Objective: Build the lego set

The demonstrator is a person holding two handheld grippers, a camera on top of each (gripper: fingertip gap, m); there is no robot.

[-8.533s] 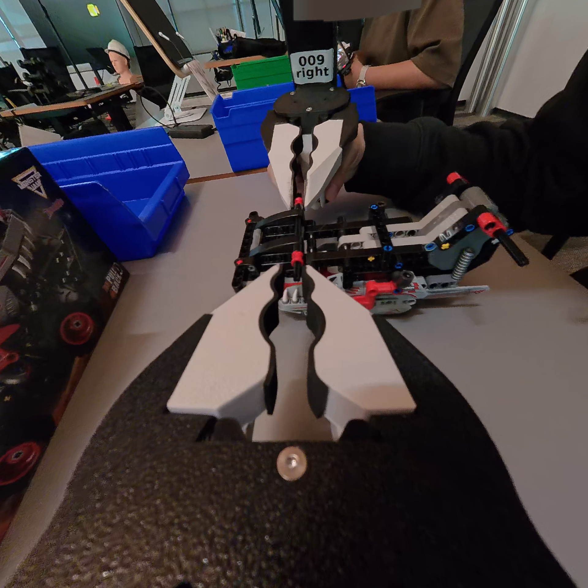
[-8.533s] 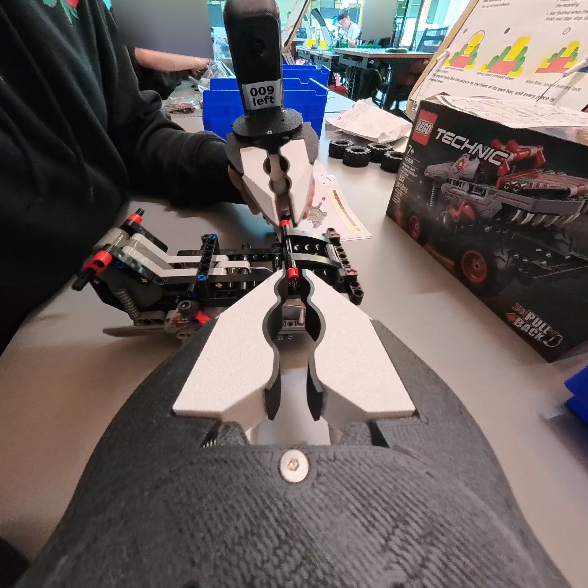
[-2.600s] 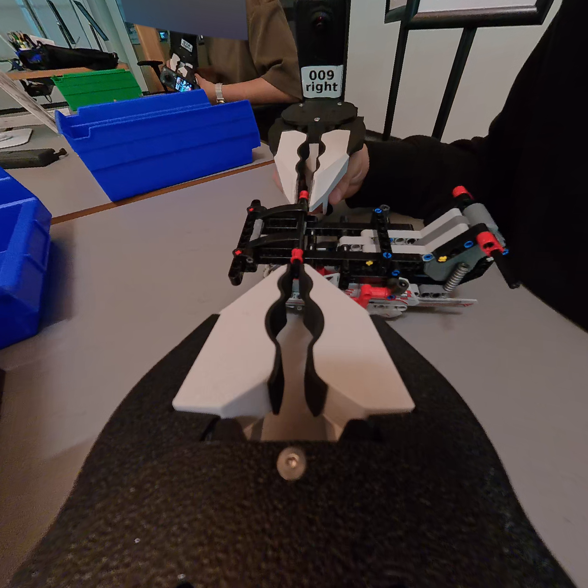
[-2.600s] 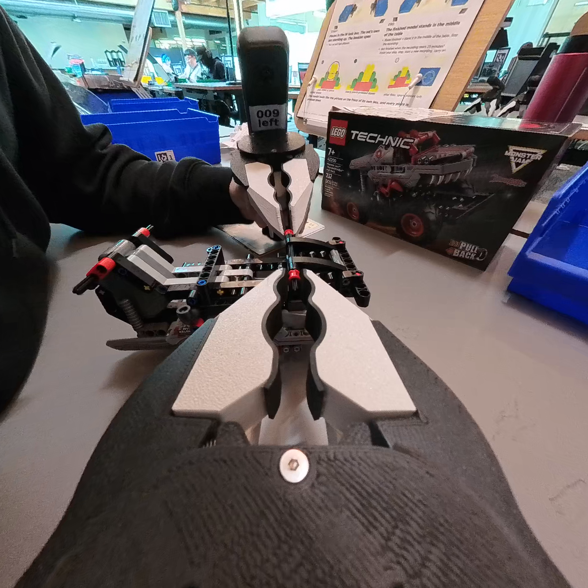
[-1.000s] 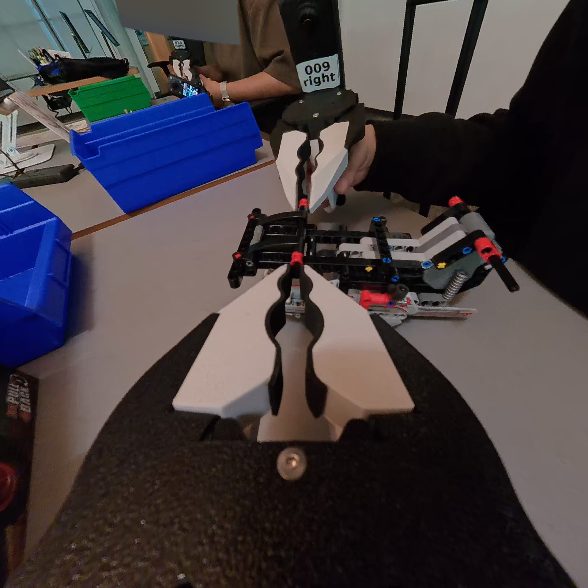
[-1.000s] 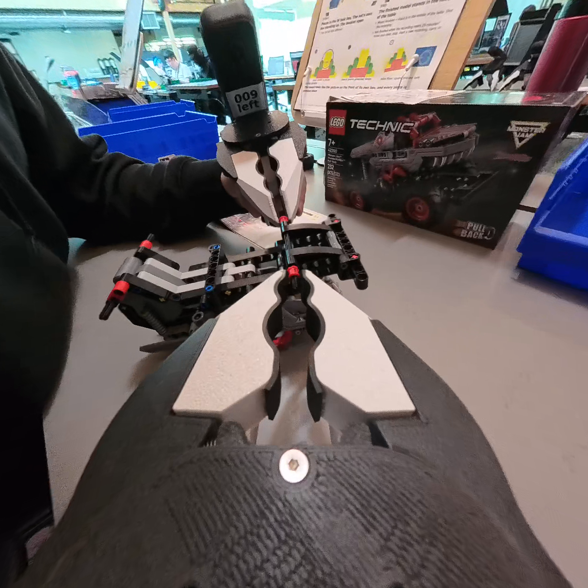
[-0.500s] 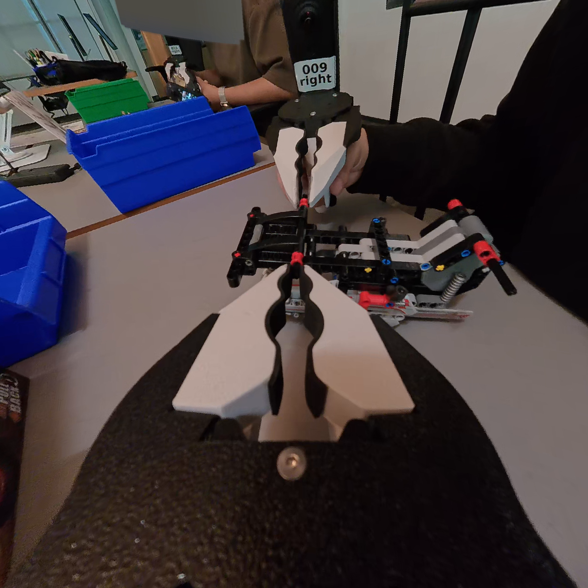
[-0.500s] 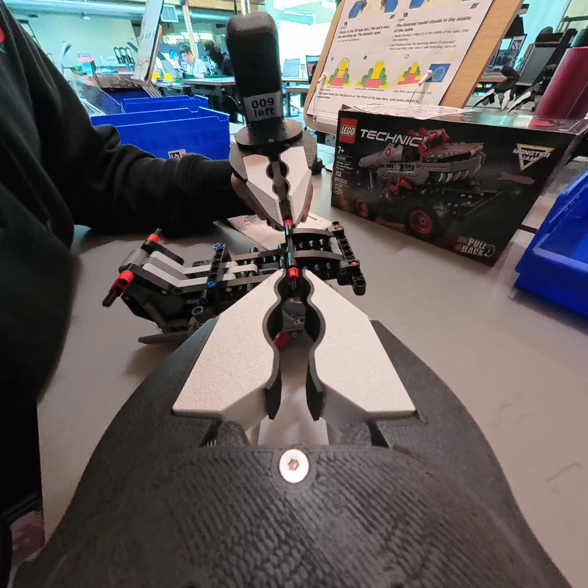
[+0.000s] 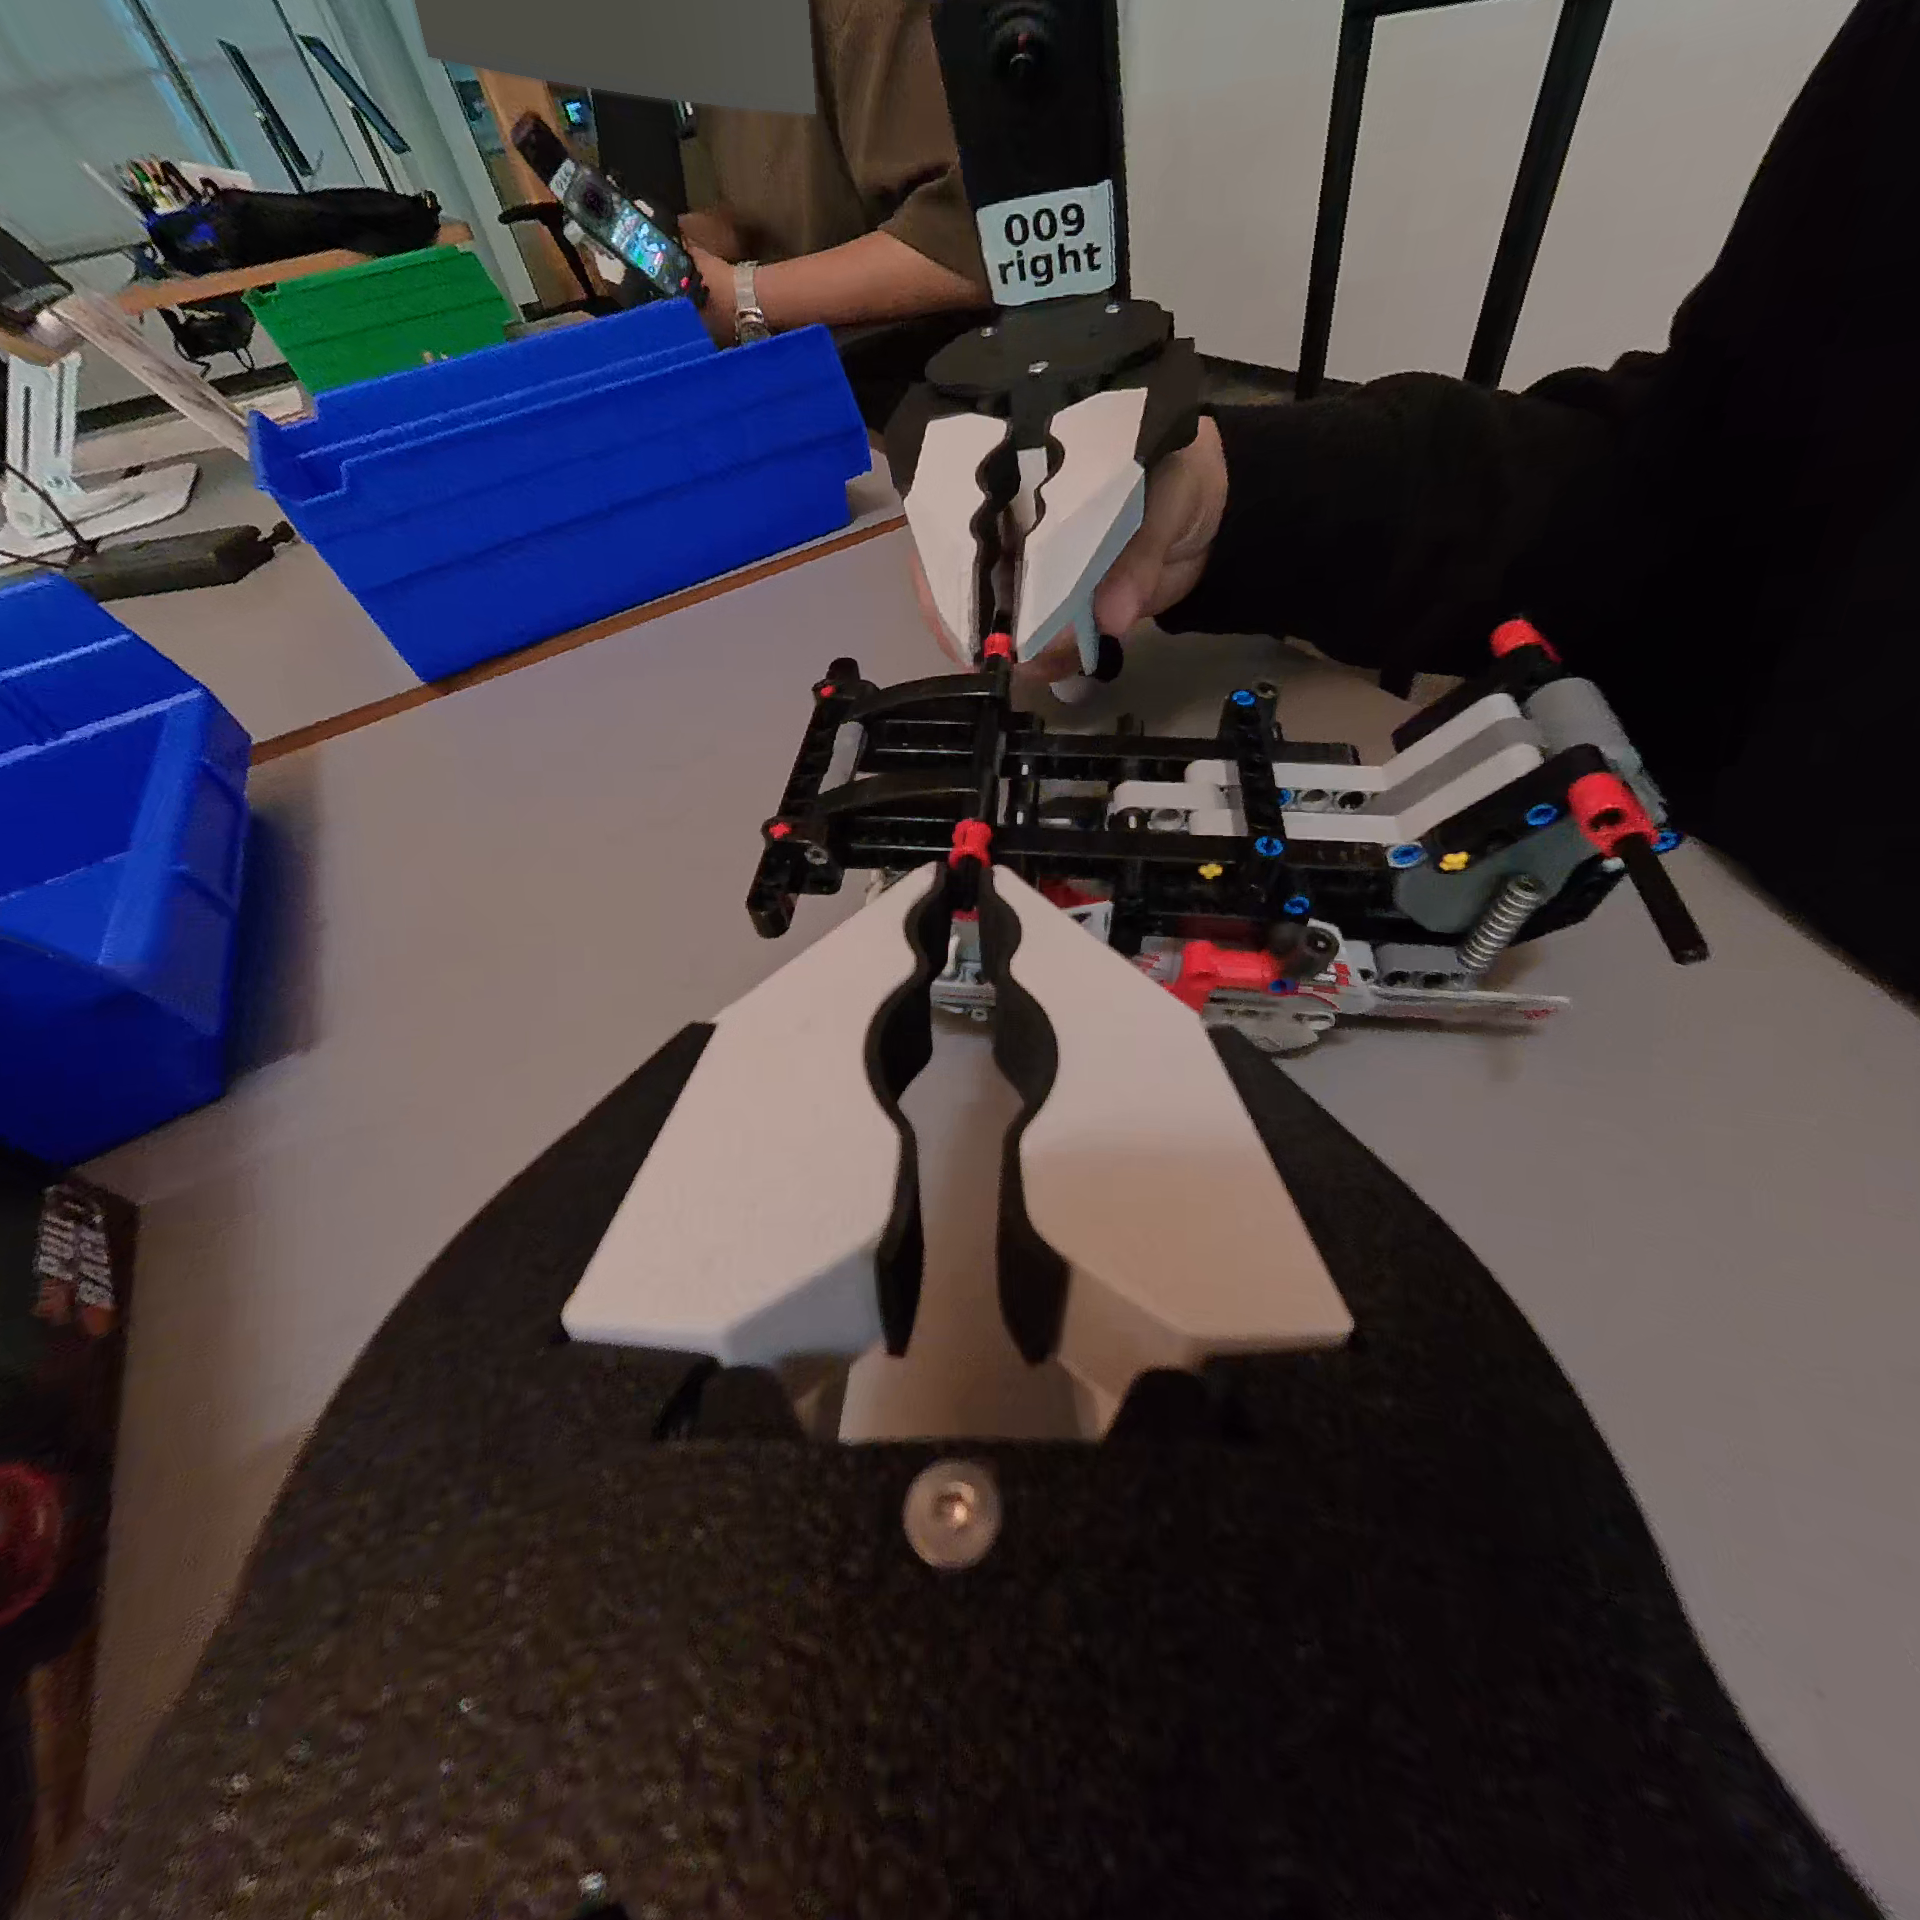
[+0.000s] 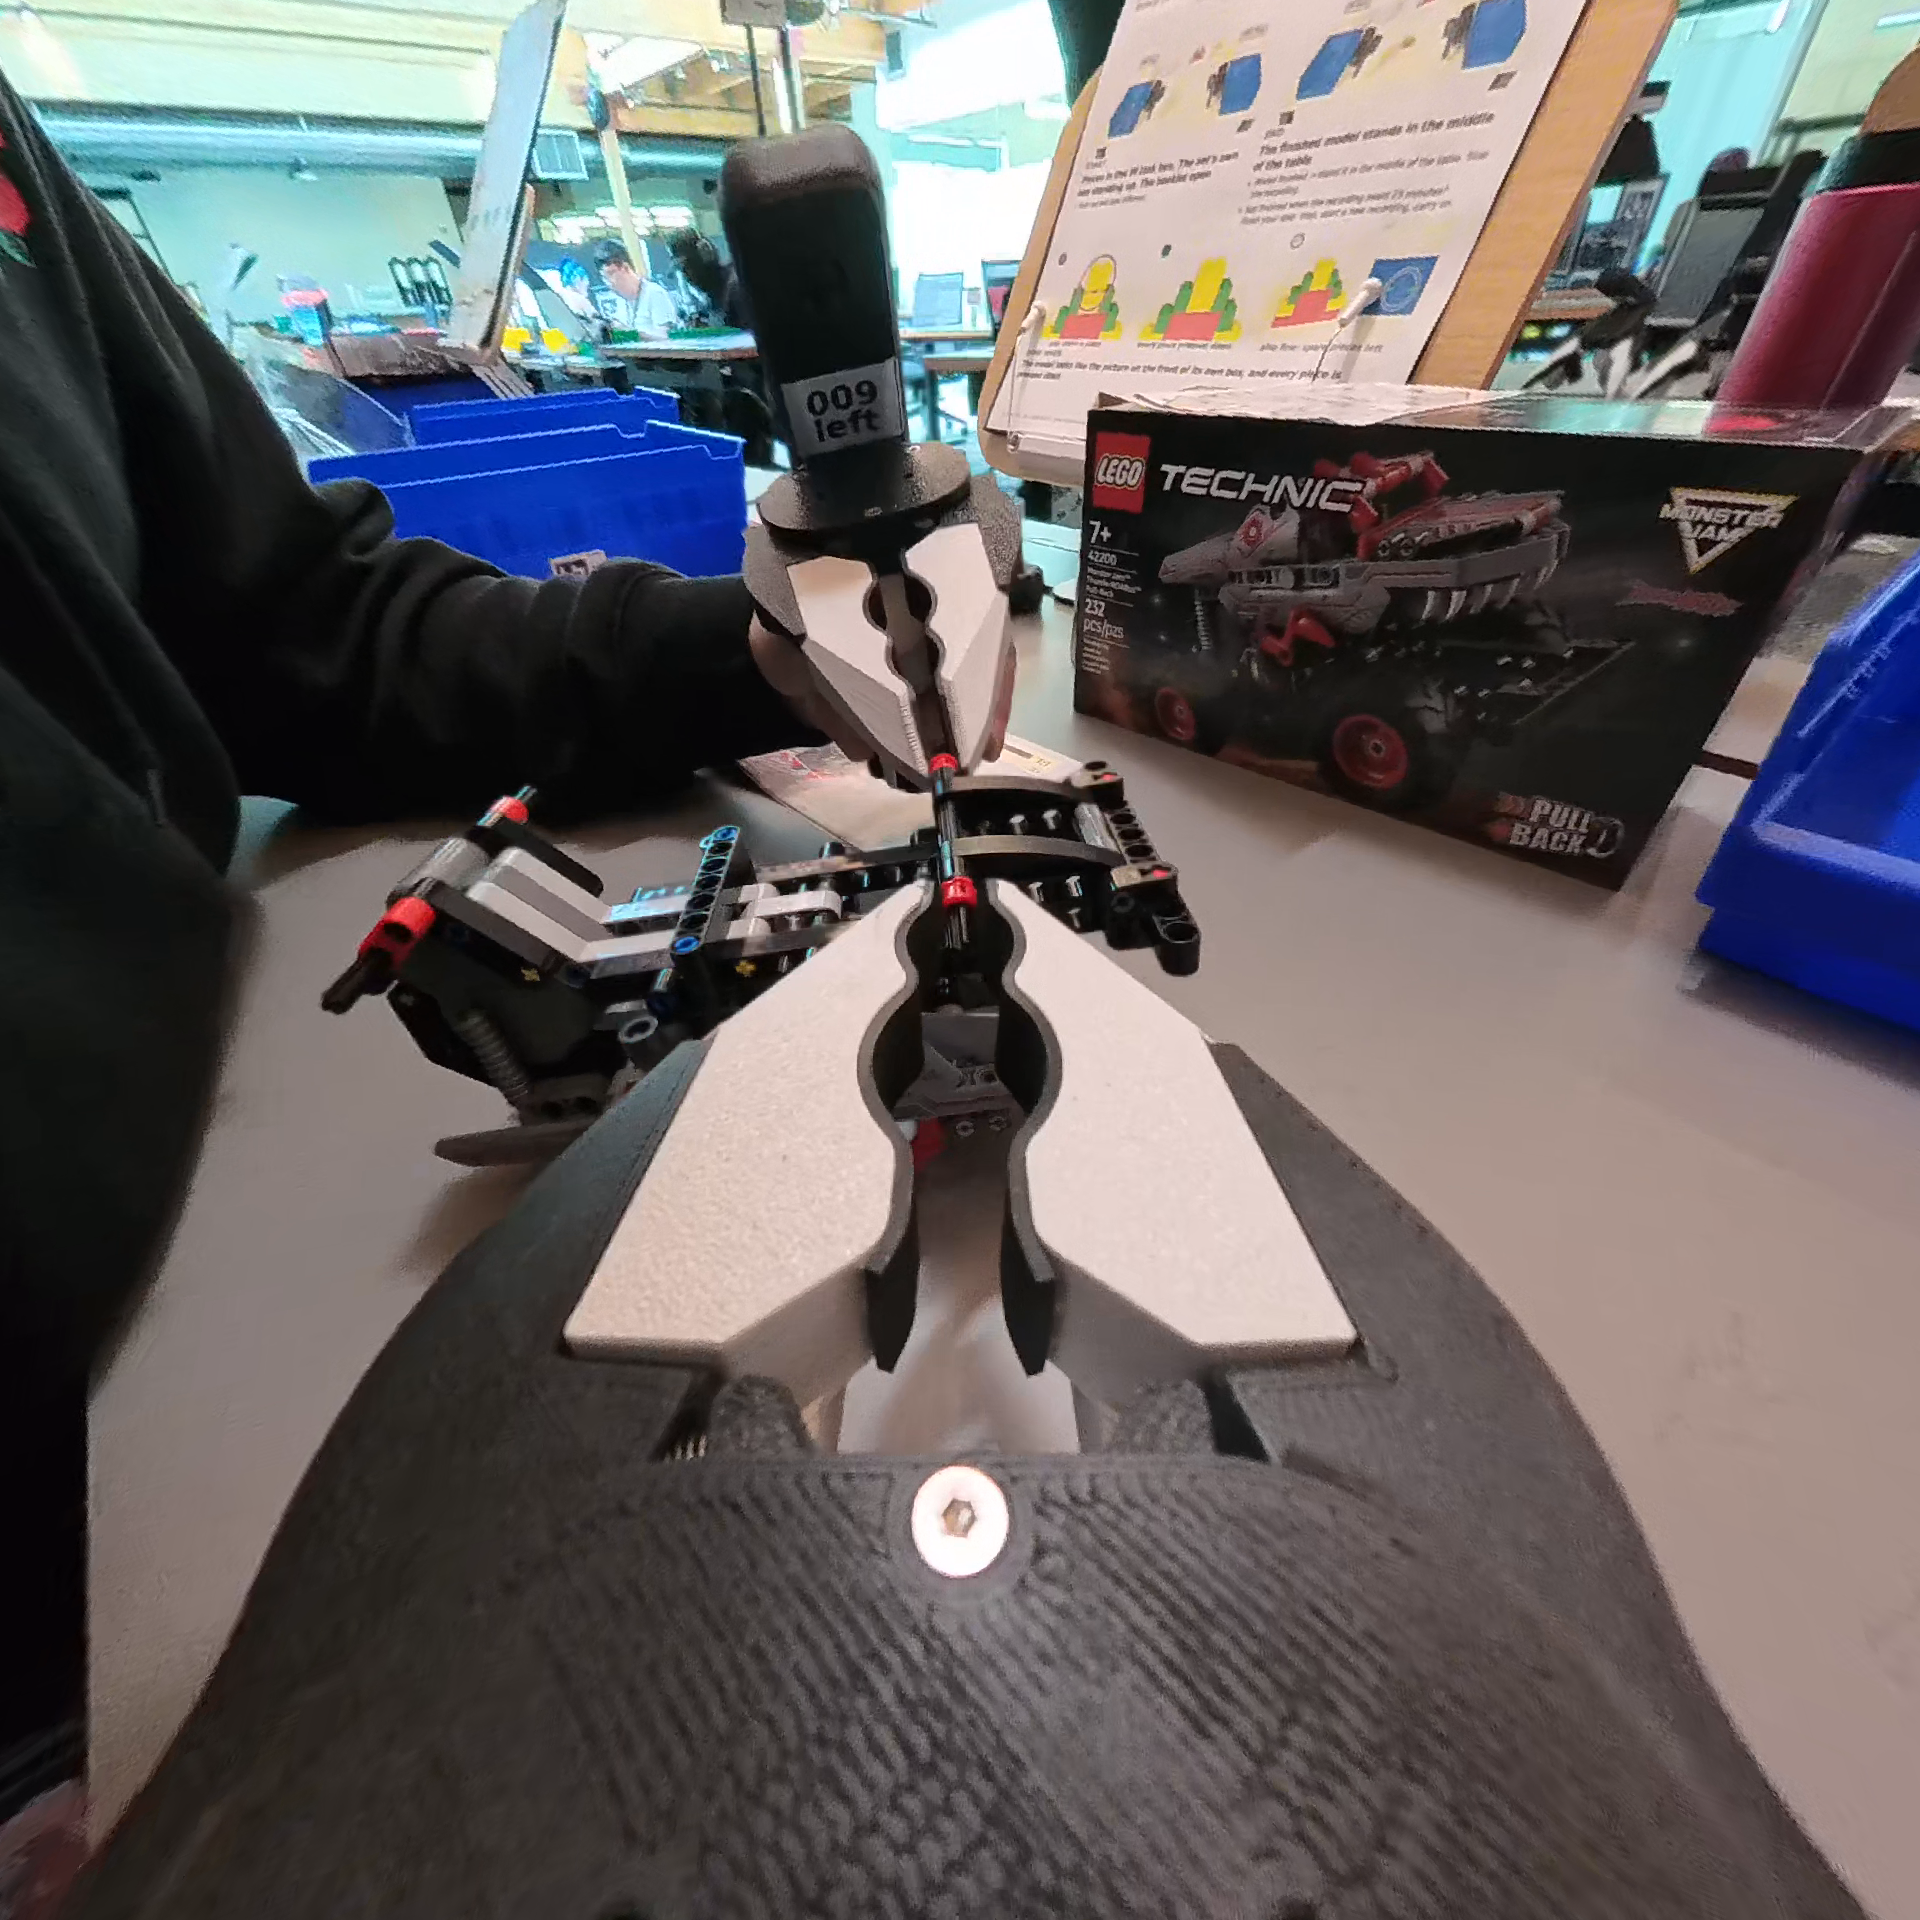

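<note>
So both claws are pinching the same black axle (image 9: 982, 764) that runs across the front of the half-built truck frame (image 9: 1164, 821), one at each end. The left claw (image 9: 966, 883) is clamped on the near end right by the red bushing, and the right claw (image 10: 954, 914) has its tips squeezed on the opposite end. The frame sits held just above the grey worktop (image 9: 520, 883), with its spring end toward the person's black sleeve (image 9: 1558, 499). The set's box (image 10: 1455, 613) stands off to the side, with blue bins (image 9: 561, 468) behind.
</note>
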